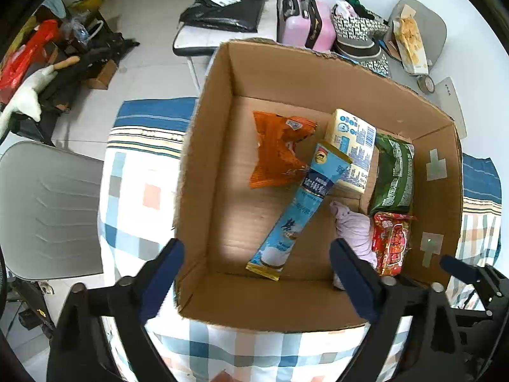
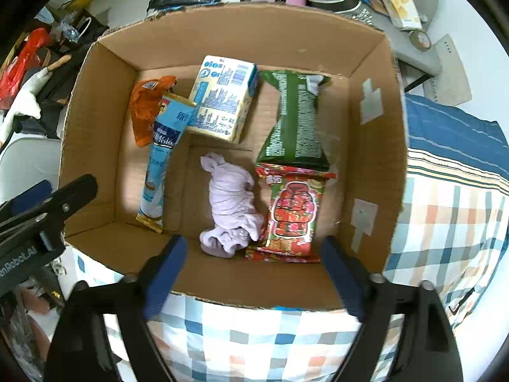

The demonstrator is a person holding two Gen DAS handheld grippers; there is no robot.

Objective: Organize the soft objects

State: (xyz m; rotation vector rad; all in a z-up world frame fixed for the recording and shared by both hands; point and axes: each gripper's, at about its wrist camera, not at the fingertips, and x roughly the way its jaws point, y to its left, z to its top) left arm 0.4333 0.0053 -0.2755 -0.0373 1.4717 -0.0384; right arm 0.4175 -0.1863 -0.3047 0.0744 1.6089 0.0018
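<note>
— Two grippers, both spread wide and holding nothing: left gripper (image 1: 256,273) over the near wall of the brown cardboard box (image 1: 219,146), right gripper (image 2: 254,265) likewise.

— Step in hand?

— Probably between placements. Crumpled lilac cloth bundle (image 2: 230,203) already inside, beside the red printed snack packet (image 2: 291,211). Next, likely fetching another soft piece.

— Differences between views?

— Right wrist: cloth whole. Left wrist: cloth half hidden, but white plush toy (image 1: 27,95) on the floor.
</note>
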